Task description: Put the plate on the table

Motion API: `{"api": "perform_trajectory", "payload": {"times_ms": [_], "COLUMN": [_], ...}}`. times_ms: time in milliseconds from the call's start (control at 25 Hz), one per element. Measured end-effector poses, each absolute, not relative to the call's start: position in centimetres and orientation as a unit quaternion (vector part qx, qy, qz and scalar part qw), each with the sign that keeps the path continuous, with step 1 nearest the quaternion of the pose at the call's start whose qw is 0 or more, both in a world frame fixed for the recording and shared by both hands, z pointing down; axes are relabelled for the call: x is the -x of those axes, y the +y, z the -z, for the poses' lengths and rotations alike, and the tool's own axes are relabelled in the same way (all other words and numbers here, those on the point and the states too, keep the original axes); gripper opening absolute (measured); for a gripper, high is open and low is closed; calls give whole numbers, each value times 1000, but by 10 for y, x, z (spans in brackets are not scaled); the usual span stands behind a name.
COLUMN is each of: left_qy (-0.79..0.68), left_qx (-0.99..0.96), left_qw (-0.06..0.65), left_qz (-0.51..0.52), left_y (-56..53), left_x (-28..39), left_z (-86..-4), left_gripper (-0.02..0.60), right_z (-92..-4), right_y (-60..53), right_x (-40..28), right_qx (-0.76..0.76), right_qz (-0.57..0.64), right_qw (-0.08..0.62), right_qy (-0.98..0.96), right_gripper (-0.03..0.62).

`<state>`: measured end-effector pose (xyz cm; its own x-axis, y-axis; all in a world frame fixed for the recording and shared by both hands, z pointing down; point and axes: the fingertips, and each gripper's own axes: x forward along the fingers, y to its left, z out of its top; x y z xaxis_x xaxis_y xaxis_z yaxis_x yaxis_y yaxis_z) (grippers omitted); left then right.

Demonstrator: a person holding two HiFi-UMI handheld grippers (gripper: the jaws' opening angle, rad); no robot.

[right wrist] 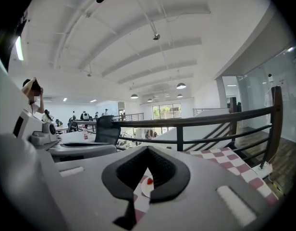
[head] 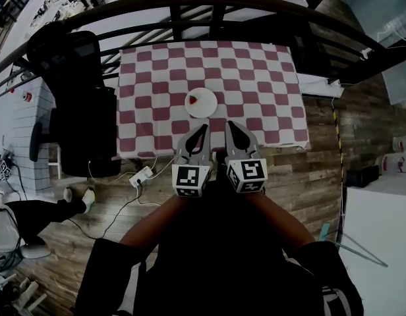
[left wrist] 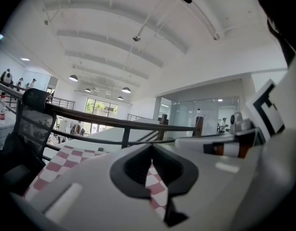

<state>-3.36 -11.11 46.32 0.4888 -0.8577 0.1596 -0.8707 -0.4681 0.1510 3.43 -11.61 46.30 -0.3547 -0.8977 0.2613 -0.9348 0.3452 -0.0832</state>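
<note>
Plate (head: pixel 205 108): white and round, lying flat on the table (head: pixel 269 84) at the centre of the head view, a little nearer the table's near edge than the far one. No gripper touches it.
Red bit (head: pixel 192 100): small, on the left part of the plate. What it is cannot be told.
Cloth (head: pixel 256 110): red and white checks, covering the whole tabletop.
Left gripper (head: pixel 203 128): lower centre of the head view, over the table's near edge, tips pointing up the frame toward the plate and short of its rim. In its own view (left wrist: pixel 151 148) the jaws meet at the tips and hold nothing. Only checked cloth shows through the gap behind them.
Right gripper (head: pixel 229 125): just right of the left one and side by side with it, also short of the plate. In its own view (right wrist: pixel 147 149) the jaws are closed tip to tip and empty. The plate (right wrist: pixel 147 190) and red bit (right wrist: pixel 149 181) show through the gap, beyond the jaws and not between them.
Chair (head: pixel 74 110): black, left of the table.
Railing (head: pixel 190 4): dark, curving across the top of the head view behind the table.
Power strip (head: pixel 141 176): white, on the wooden floor (head: pixel 308 176) below the table's left corner.
</note>
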Motion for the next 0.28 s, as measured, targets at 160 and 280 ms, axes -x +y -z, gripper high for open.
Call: {"api": "perform_trajectory", "payload": {"times_ms": [160,280], "left_qy": [-510,-515], "left_qx": [-854,-850], "left_qw": [104,105], "left_qz": [-31,-32], "left_y": [-109,-105], "left_x": [36,40], "left_z": [-462,-462], "left_gripper": [9,9], "right_z": [-460,-461], "right_y": [-113,-110], "right_x": [-23,-18], "right_qx": [-547,-539], "right_qz": [-96,-96], "right_qw": [90,97], "right_qy": [-827,-831], "right_gripper": [-2,-2]}}
